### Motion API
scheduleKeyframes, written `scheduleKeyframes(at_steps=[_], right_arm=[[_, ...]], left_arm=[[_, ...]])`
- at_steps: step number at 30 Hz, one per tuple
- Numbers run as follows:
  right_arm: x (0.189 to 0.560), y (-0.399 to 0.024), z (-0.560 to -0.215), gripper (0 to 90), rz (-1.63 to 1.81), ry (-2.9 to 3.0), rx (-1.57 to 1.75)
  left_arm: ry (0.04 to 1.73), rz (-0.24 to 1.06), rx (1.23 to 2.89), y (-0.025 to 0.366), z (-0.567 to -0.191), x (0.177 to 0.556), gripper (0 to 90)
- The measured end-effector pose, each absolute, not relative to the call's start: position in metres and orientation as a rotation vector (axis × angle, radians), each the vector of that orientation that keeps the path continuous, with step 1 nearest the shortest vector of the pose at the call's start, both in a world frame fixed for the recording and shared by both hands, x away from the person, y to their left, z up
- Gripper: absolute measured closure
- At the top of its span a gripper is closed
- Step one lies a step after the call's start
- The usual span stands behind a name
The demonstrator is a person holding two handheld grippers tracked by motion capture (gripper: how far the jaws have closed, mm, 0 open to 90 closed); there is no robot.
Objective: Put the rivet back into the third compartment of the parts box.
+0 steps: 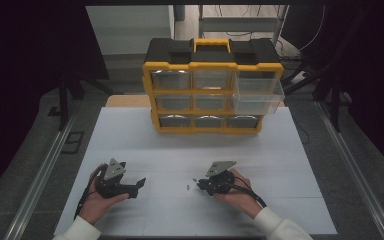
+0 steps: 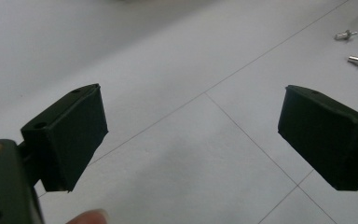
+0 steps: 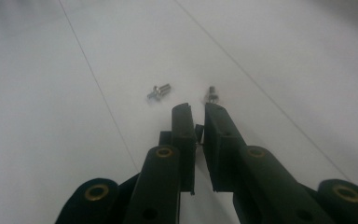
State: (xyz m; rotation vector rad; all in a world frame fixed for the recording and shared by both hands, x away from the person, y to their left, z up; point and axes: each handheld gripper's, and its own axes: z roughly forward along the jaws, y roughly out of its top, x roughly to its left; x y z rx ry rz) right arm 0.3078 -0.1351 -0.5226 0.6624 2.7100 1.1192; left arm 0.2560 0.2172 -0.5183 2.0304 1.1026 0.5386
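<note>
We see two small silver metal screws lying on the white tabletop (image 1: 280, 150), toward its near edge and about midway between its left and right edges. One screw (image 3: 159, 92) lies free just ahead of the right gripper (image 3: 197, 108); the other screw (image 3: 210, 94) sits right at the tip of that gripper, touching or nearly touching one jaw. The right gripper's black jaws are drawn narrow with a thin gap, and we cannot tell whether anything is pinched there. Our left gripper (image 2: 191, 126) rests nearer the table's left edge, its jaws spread wide with bare table between them. At the far edge stands a yellow and black plastic drawer cabinet (image 1: 212, 85), its upper right clear drawer (image 1: 258, 92) pulled out.
</note>
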Motion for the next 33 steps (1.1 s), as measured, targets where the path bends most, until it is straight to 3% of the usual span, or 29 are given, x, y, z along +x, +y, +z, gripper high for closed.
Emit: scheduleKeyframes(at_steps=[33], right_arm=[[0.313,-0.166,-0.471,83.1,1.444,2.559,0.639]], left_arm=[[1.103,0.539,2.029,0.217,-0.519,0.256,8.3]])
